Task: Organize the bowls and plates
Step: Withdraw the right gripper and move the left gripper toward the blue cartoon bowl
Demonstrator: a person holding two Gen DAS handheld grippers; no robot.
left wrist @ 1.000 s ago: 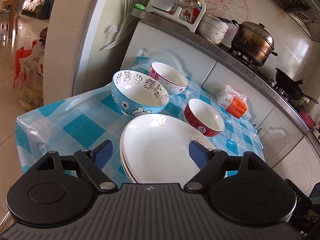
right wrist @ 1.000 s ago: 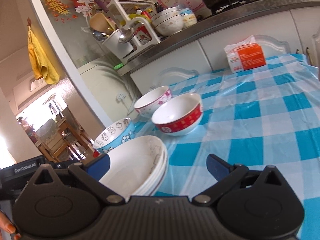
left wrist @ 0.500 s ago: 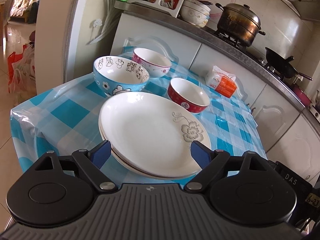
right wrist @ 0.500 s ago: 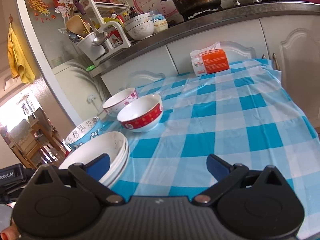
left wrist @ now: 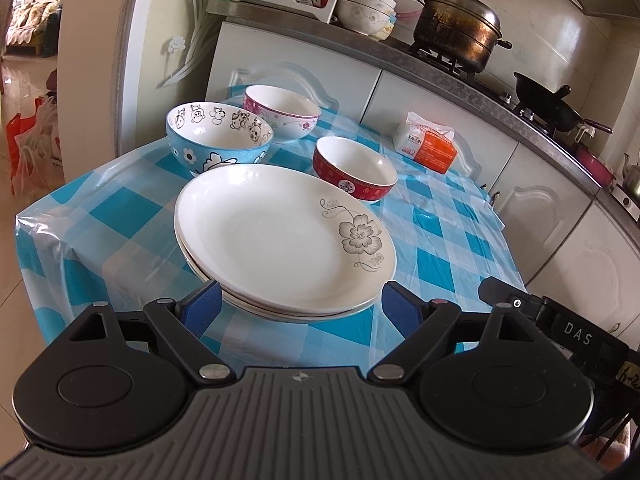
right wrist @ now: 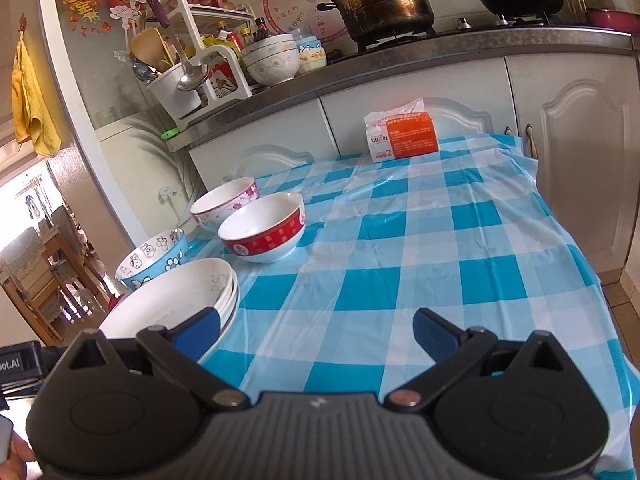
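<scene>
A stack of white plates [left wrist: 280,236] with a grey flower print sits at the near edge of the blue-checked table [left wrist: 448,248]. Behind it stand a blue cartoon bowl [left wrist: 218,140], a pink-flowered white bowl [left wrist: 282,112] and a red-banded bowl [left wrist: 354,168]. My left gripper [left wrist: 300,308] is open and empty, just in front of the plate stack. In the right wrist view the plates [right wrist: 172,300], blue bowl [right wrist: 154,260], pink bowl [right wrist: 224,204] and red bowl [right wrist: 262,228] lie to the left. My right gripper [right wrist: 316,334] is open and empty above the table's near edge.
An orange and white packet [left wrist: 426,142] lies at the table's far side [right wrist: 402,136]. Behind is a kitchen counter [left wrist: 400,52] with a utensil rack [right wrist: 192,68], stacked bowls [left wrist: 366,12], a steamer pot [left wrist: 456,28] and a wok [left wrist: 552,104]. White cabinet doors flank the table.
Both grippers have pulled back and risen away from the table. The plates and bowls look farther off and have not moved. Both grippers stay open.
</scene>
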